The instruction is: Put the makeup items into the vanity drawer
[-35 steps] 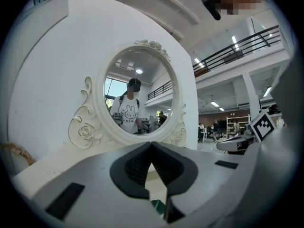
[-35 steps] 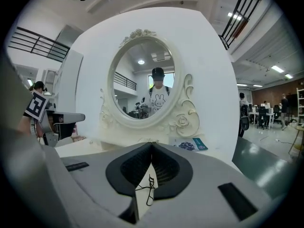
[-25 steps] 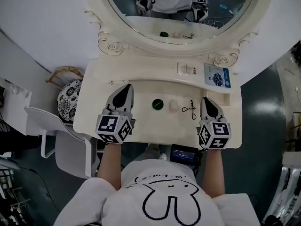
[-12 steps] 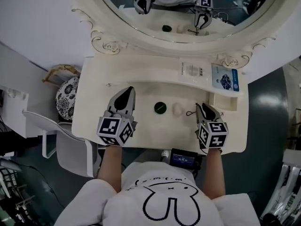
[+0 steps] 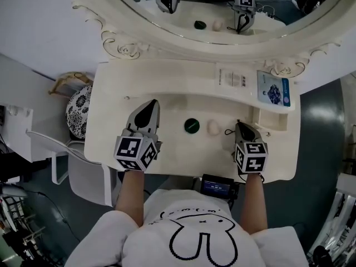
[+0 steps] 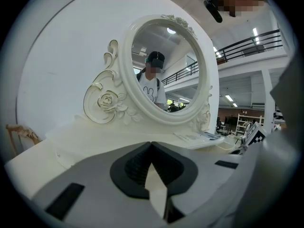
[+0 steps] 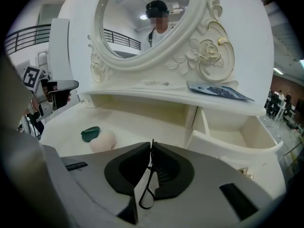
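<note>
Now wire loop between right claw's just-closing jaws

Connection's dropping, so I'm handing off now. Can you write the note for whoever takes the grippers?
The left gripper is shut and empty, over the tabletop's left side.
The right gripper has just been closing its jaws and now pinches the black loop, next to the drawer.
The drawer is open, with nothing seen inside.
The compact and sponge lie mid-tabletop.
Done: loop gripped.
Left: all three into the drawer.
</note>
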Motion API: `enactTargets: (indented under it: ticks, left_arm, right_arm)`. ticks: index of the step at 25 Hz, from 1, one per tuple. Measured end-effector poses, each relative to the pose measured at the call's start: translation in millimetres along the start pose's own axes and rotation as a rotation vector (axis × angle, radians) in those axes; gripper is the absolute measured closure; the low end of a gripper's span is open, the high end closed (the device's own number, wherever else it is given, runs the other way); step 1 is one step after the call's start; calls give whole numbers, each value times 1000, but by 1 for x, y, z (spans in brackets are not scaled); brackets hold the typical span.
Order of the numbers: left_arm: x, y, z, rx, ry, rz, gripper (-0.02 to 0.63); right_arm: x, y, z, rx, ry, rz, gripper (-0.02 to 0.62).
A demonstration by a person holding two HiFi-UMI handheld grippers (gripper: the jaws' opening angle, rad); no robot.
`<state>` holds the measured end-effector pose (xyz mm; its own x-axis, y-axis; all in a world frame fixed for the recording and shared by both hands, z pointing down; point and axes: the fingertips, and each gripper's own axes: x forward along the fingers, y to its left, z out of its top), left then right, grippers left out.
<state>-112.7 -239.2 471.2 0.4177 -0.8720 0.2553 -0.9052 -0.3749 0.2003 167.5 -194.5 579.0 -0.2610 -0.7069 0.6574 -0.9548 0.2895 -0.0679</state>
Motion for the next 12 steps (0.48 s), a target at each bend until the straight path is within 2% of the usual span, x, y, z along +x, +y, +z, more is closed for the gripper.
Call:
enactTargets:
  ticks: [6,12]
  left_arm:
    - [2,-2,4,-6,-10,-3,601]
    - [1,-11,17,-3,-40,-22,601]
  right_arm:
    - [-7,-1,9,0,-12,8,571]
    - [-23,1,28,50,-64,39,572]
